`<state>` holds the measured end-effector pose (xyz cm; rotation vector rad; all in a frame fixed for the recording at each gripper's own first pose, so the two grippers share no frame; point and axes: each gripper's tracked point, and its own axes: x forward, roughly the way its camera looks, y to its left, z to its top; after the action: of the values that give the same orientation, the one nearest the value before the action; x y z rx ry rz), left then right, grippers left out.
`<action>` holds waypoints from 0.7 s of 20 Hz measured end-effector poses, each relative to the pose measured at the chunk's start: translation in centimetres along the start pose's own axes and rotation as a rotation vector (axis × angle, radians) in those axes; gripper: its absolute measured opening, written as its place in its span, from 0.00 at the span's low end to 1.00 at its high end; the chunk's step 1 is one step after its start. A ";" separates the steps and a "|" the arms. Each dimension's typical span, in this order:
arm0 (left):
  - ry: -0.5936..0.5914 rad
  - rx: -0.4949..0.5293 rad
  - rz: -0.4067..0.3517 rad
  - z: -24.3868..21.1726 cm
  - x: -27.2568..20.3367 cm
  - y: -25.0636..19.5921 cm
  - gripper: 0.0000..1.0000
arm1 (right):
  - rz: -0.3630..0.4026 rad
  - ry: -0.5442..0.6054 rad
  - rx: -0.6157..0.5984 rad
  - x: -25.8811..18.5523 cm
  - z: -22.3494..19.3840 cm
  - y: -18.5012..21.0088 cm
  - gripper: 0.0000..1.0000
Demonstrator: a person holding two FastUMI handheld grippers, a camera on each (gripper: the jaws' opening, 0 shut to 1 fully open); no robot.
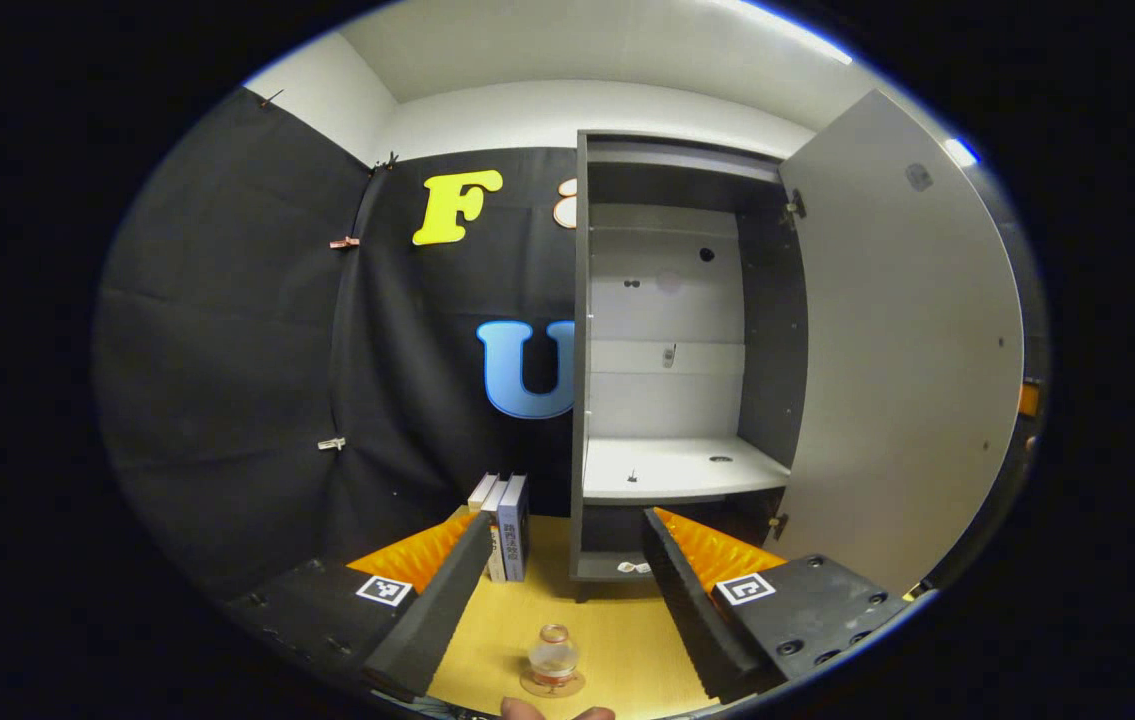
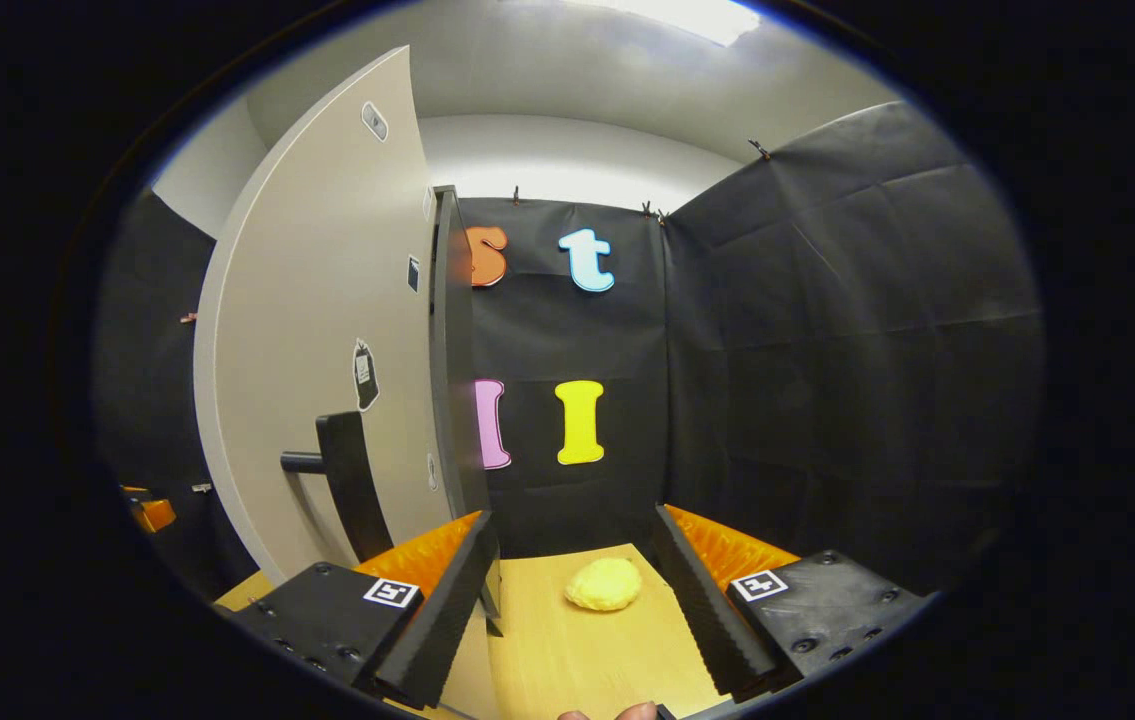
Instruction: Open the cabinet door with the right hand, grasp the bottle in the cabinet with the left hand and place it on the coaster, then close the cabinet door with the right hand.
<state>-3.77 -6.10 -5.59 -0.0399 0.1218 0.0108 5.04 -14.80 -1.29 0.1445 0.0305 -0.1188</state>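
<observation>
Nearest in the left gripper view, the left gripper (image 1: 559, 590) has its fingers spread wide with nothing between them. Between and below the fingers, a small clear bottle (image 1: 553, 658) stands upright on a round coaster (image 1: 553, 685) on the yellow wooden table (image 1: 617, 625); neither finger touches it. A fingertip of the person's hand (image 1: 527, 710) shows at the bottom edge.

Farther back, a few books (image 1: 505, 525) stand upright on the table, just left of the cabinet (image 1: 582, 400). The cabinet stands open, its pale shelf (image 1: 682, 468) bare apart from small marks or fittings too small to identify. The cabinet door (image 1: 902, 350) is swung fully out to the right.

In the right gripper view, the right gripper (image 2: 577, 590) is likewise spread wide and holds nothing. A fingertip (image 2: 627, 712) shows at the bottom edge. Beyond the fingers, a yellow rounded lump (image 2: 604, 584) lies on the table (image 2: 567, 650); what it is cannot be told. To the left, the door's outer face (image 2: 317, 330) is seen obliquely, with a dark handle (image 2: 342, 480) projecting from it. The left finger lies close to the door's lower edge; whether they touch cannot be told.
</observation>
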 end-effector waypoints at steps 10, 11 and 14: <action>-0.020 -0.035 -0.053 1.1 -0.1 0.3 0.95 | -0.012 0.021 0.020 -0.9 -0.4 1.4 0.97; -0.022 -0.037 -0.057 1.2 -0.1 0.3 0.95 | -0.015 0.019 0.032 -1.8 -0.2 1.3 1.00; -0.030 -0.024 -0.062 1.3 0.2 0.7 0.95 | -0.002 0.041 0.063 -1.0 -0.9 2.9 0.97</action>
<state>-3.42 -5.37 -4.30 -0.0679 0.0903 -0.0492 4.38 -11.73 -1.74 0.2094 0.0680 -0.1192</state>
